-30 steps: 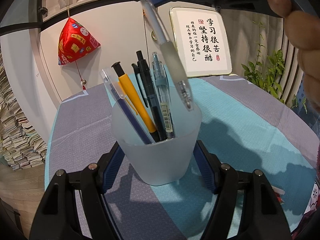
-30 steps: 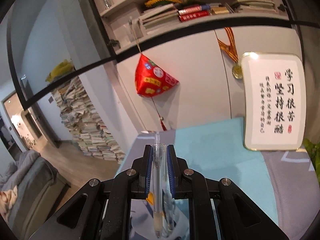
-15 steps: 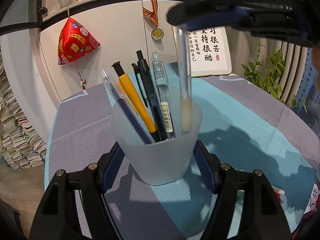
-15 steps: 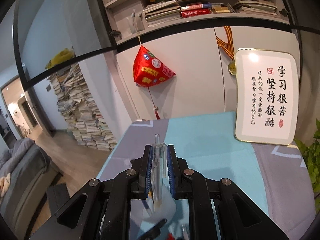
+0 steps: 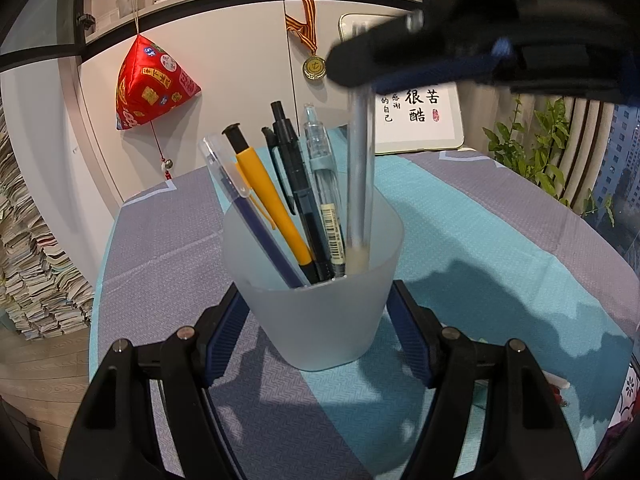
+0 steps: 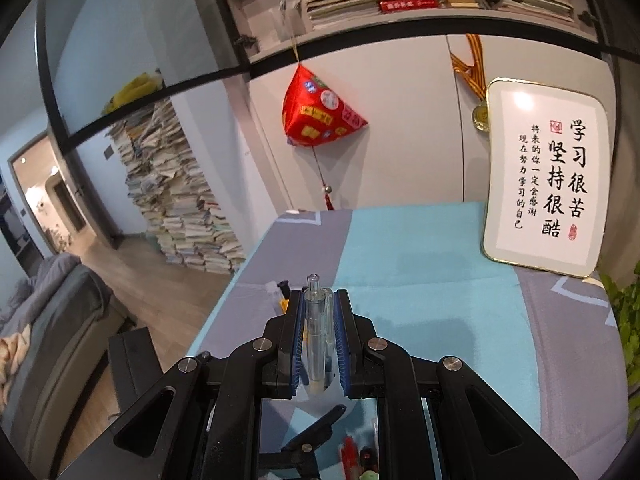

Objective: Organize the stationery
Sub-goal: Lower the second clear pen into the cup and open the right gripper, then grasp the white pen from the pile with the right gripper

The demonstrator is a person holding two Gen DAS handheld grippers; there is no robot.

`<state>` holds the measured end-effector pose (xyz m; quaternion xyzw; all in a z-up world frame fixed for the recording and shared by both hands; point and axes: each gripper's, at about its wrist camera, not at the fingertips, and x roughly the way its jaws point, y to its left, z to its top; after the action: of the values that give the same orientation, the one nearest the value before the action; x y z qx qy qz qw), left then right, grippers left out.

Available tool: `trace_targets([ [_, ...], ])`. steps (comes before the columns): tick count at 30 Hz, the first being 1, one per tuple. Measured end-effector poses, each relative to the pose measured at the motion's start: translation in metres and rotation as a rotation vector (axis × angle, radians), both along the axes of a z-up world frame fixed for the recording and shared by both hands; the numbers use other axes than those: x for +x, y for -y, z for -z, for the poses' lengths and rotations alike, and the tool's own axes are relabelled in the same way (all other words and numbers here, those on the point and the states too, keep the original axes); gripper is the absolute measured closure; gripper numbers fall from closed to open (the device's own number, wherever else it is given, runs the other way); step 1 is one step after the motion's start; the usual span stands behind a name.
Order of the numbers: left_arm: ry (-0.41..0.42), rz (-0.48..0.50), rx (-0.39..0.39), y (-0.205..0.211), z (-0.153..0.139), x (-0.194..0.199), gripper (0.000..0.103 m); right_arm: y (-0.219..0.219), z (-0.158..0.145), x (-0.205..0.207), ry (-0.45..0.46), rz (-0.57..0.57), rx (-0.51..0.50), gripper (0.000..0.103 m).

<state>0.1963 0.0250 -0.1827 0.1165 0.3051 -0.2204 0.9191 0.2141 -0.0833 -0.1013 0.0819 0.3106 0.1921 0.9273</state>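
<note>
A frosted plastic cup [image 5: 320, 312] stands on the teal and grey tablecloth [image 5: 480, 240], and my left gripper [image 5: 316, 320] is shut on it, one blue pad on each side. Inside lean a blue pen [image 5: 256, 224], a yellow pen [image 5: 272, 204], a black pen [image 5: 294, 184] and a clear barcoded pen [image 5: 326, 188]. From the upper right, my right gripper [image 5: 440, 60] holds a clear pen [image 5: 360, 176] upright, its lower end inside the cup. In the right wrist view that gripper [image 6: 318, 300] is shut on the clear pen [image 6: 314, 332], with the cup [image 6: 320, 396] just below.
A framed calligraphy board [image 6: 548, 184] leans at the table's far right edge. A red pyramid ornament [image 5: 152, 84] hangs on the cabinet behind. A green plant [image 5: 540, 152] stands right of the table, and stacked books [image 6: 180, 216] rise from the floor on the left.
The right gripper came down and turned the clear pen from a slant above the cup to upright, with its lower end now inside. The left gripper and cup stayed still.
</note>
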Motion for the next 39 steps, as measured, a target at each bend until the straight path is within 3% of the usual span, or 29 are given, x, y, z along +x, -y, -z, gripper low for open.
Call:
trace_targets([
  [19, -0.004, 0.001, 0.006, 0.001, 0.0, 0.001, 0.033, 0.009, 0.018, 0.005, -0.127, -0.025, 0.062, 0.088],
  [25, -0.004, 0.0, 0.007, 0.002, 0.001, 0.001, 0.033, 0.017, 0.018, 0.0, -0.156, -0.022, 0.087, 0.075],
  [29, -0.006, 0.0, 0.006, 0.002, 0.001, 0.001, 0.033, 0.031, 0.013, -0.011, -0.147, -0.006, 0.097, 0.074],
  [34, -0.006, 0.0, 0.005, 0.002, 0.001, 0.001, 0.033, 0.046, 0.022, -0.019, -0.19, 0.032, 0.017, 0.074],
  [39, -0.005, 0.0, 0.007, 0.002, 0.001, 0.001, 0.033, 0.056, 0.062, -0.016, -0.332, 0.056, -0.082, 0.074],
])
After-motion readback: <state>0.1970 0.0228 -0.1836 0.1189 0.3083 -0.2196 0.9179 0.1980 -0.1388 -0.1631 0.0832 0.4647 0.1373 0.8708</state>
